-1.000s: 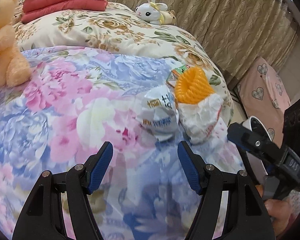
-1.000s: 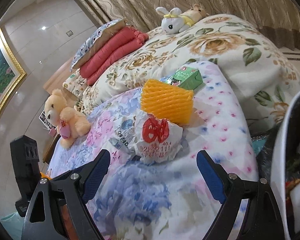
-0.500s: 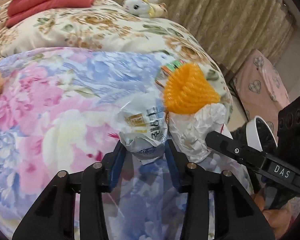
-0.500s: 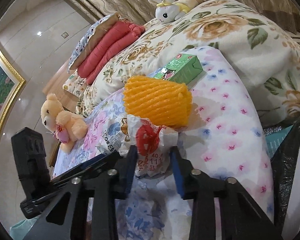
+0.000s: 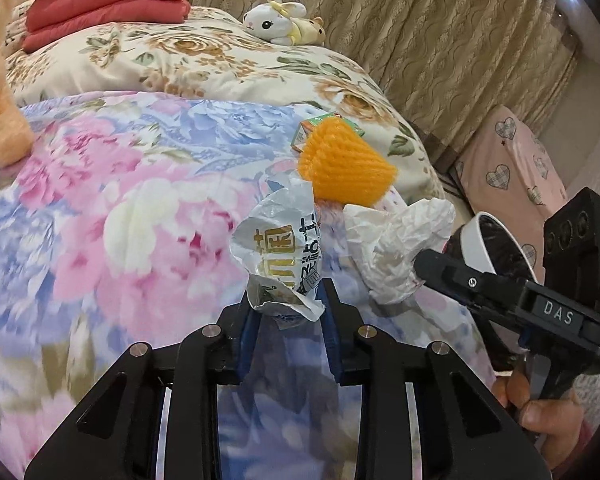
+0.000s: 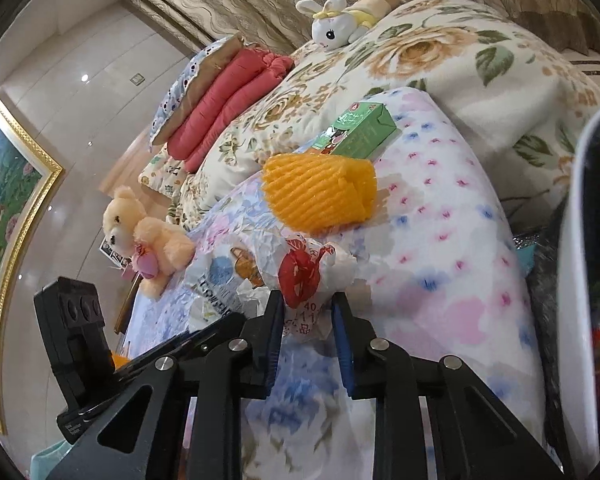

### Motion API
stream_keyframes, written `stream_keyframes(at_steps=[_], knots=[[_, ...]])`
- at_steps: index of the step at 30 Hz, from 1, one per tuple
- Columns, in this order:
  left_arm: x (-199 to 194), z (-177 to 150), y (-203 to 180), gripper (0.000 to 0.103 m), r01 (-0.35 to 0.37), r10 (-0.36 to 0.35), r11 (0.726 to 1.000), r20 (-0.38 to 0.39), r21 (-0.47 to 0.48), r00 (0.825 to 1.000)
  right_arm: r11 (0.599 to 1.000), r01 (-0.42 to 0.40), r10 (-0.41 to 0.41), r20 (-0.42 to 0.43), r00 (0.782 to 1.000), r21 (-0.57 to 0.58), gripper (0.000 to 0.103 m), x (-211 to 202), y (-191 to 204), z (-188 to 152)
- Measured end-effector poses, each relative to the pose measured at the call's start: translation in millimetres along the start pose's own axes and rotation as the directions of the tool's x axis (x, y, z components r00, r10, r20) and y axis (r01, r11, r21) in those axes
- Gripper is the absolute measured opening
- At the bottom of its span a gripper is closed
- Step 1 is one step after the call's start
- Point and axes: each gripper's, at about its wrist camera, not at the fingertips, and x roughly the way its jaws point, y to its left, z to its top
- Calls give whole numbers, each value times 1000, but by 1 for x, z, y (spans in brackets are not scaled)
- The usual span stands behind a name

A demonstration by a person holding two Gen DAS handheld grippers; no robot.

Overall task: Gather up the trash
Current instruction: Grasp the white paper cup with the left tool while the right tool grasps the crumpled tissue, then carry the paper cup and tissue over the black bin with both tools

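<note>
My left gripper (image 5: 287,312) is shut on a crumpled silver snack wrapper (image 5: 282,248) with gold print, lifted a little off the flowered bedspread. My right gripper (image 6: 306,316) is shut on a crumpled white paper wrapper (image 6: 304,276) with a red mark; it also shows in the left wrist view (image 5: 396,248). An orange foam fruit net (image 5: 346,168) (image 6: 320,194) lies just behind both wrappers. A green drink carton (image 6: 360,130) lies behind the net, mostly hidden in the left wrist view (image 5: 306,134).
A white-rimmed trash bin with a black bag (image 5: 496,248) (image 6: 592,280) stands beside the bed on the right. A teddy bear (image 6: 144,236), a bunny plush (image 5: 276,20) and folded red blankets (image 5: 104,8) lie on the bed. Curtains hang behind.
Both grippers moved forward from open to shut, each closing on its wrapper. The silver wrapper and the white wrapper have since risen slightly and been pulled apart.
</note>
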Motion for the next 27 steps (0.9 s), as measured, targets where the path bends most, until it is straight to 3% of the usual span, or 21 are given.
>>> stream_keyframes(at_steps=[16, 27], knots=[[-21, -21, -63, 27, 88, -87, 993, -14, 79, 996, 999, 50, -52, 119, 992, 20, 24, -81, -14, -17], [-17, -29, -115, 27, 155, -150, 975, -42, 157, 988, 990, 100, -117, 193, 974, 98, 24, -134, -48, -23]])
